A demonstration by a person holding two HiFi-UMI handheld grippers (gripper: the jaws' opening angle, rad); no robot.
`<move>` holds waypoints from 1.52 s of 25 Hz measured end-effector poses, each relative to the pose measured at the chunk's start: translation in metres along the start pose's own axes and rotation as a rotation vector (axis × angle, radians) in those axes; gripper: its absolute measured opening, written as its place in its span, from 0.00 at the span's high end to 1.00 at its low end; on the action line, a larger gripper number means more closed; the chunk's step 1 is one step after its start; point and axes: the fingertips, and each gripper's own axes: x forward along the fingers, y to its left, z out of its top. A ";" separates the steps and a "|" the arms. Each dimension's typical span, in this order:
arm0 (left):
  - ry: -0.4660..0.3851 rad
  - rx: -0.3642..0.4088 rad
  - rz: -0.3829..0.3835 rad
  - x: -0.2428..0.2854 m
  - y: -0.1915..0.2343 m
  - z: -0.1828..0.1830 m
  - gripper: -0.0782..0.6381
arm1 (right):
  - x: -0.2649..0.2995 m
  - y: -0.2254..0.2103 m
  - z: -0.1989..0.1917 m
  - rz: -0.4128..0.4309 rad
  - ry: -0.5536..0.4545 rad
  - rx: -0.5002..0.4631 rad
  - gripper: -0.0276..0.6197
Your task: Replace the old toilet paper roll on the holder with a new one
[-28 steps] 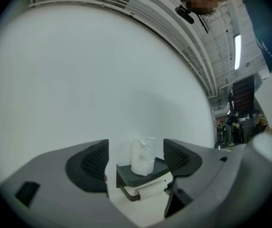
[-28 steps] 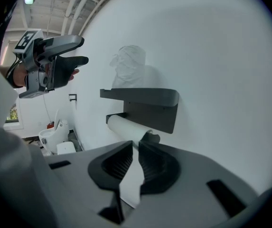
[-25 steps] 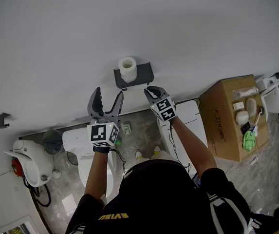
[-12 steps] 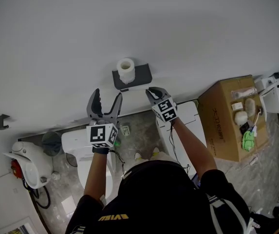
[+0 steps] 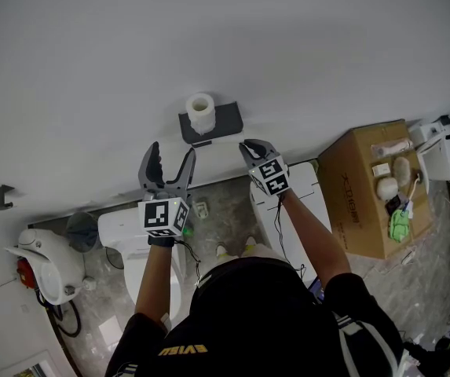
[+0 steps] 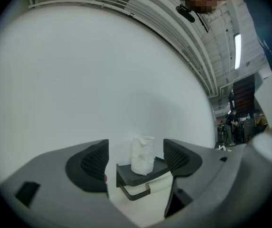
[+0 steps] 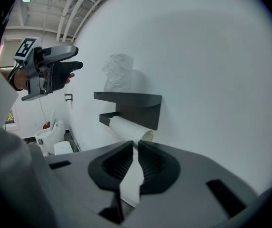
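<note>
Bare wall [image 5: 91, 69] round holder [image 5: 226, 118]; right claw [image 5: 248, 144] pinches paper [image 7: 130, 184].

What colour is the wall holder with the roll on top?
Dark grey, almost black. The holder shows best in the right gripper view.

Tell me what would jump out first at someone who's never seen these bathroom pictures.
The dark wall holder stands out on the white wall, with a white roll standing upright on top of it and the old roll slung beneath. The right gripper is shut on the paper tail hanging from that old roll, while the left gripper is open, facing the holder.
</note>
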 end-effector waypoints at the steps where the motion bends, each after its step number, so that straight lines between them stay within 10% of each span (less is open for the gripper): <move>1: 0.000 -0.001 0.000 0.000 0.000 0.000 0.37 | -0.001 -0.001 0.000 -0.002 0.000 0.004 0.91; 38: 0.002 0.008 0.009 0.008 0.007 -0.002 0.37 | -0.064 -0.064 -0.028 -0.170 0.002 0.118 0.96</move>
